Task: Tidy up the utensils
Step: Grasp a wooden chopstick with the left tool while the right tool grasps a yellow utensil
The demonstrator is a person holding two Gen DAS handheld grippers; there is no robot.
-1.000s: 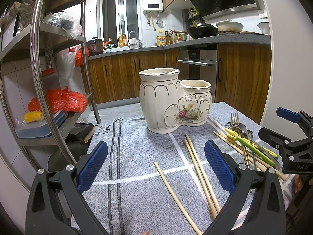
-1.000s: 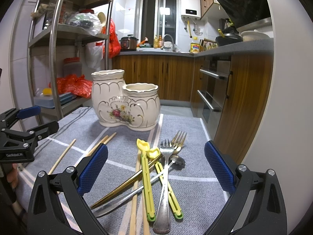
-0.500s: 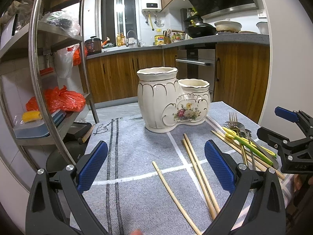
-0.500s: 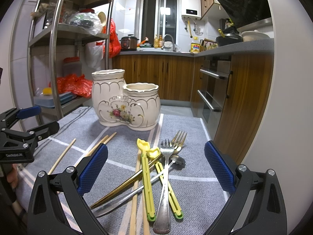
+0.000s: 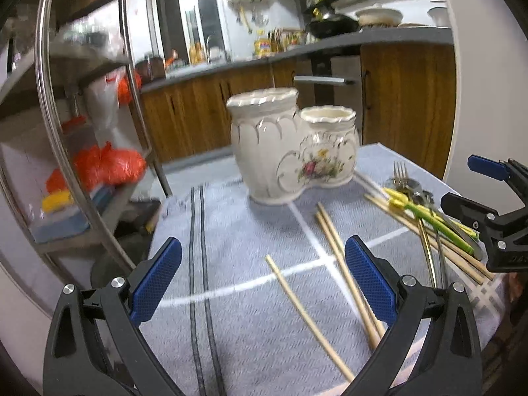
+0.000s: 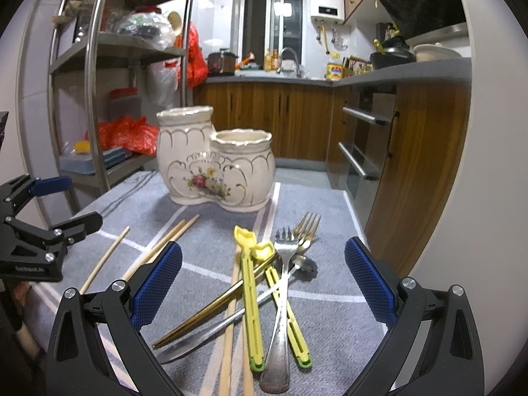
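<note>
Left tongs point(image 5: 264, 280) shifted nearer chopsticks point(image 5: 343, 264), empty, wide apart

The room is evenly lit from overhead, cool and fairly bright; the left wrist view smears with motion blur, worst on the steel rack point(image 5: 49, 125); the right wrist view stays sharp; the window point(image 6: 274, 10) glares white; fisheye bending and dark corners frame both views.

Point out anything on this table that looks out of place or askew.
The cutlery is a crossed heap on the grey cloth: a silver fork lies over two yellow-green plastic utensils, with a gold-handled piece and silver knife underneath. Wooden chopsticks lie scattered apart. The cream floral ceramic holder stands upright, apparently empty.
</note>
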